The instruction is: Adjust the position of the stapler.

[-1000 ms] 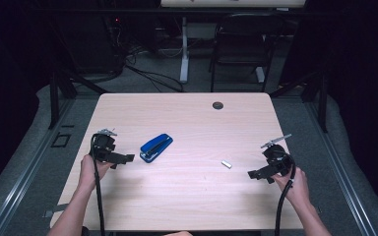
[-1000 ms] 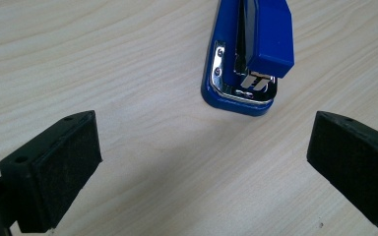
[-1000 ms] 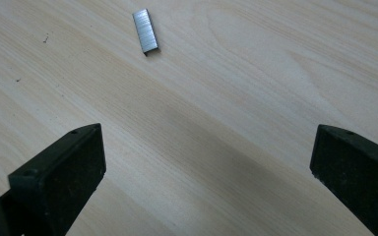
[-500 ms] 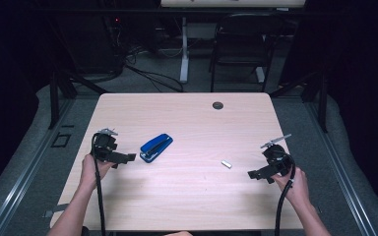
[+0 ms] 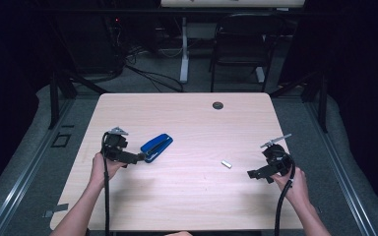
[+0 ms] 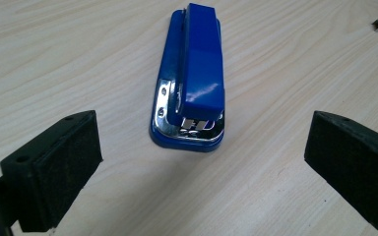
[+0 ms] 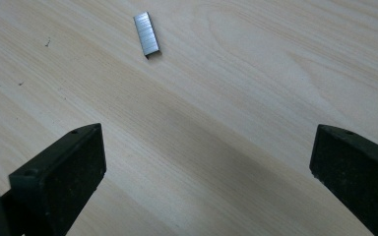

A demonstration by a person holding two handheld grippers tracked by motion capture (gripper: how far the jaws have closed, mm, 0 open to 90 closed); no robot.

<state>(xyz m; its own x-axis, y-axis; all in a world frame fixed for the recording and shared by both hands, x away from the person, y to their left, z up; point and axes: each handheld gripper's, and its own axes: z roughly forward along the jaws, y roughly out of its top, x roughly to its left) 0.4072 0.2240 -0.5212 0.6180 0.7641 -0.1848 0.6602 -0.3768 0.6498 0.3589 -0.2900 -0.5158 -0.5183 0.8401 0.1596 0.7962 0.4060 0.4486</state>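
A blue stapler point(image 5: 156, 146) lies flat on a pale wood-grain table point(image 5: 187, 123), its glossy plastic top over a chrome-edged metal base, just ahead of the left gripper point(image 5: 139, 158), whose jaws stand wide apart with nothing between them. In the left gripper view the stapler's point(image 6: 193, 78) long axis runs straight away from the camera, its blunt chrome end nearest the jaws and centred between their black, rough-textured pads; from the high view it lies on a diagonal, one end toward the left gripper and the other toward the far right of the table. A short strip of silvery staples point(image 5: 226, 164), a small ridged metal bar, rests on the bare wood between the stapler and the right gripper point(image 5: 252, 174), whose jaws are likewise spread wide and empty. A small dark round grommet point(image 5: 218, 105) sits near the table's far edge.
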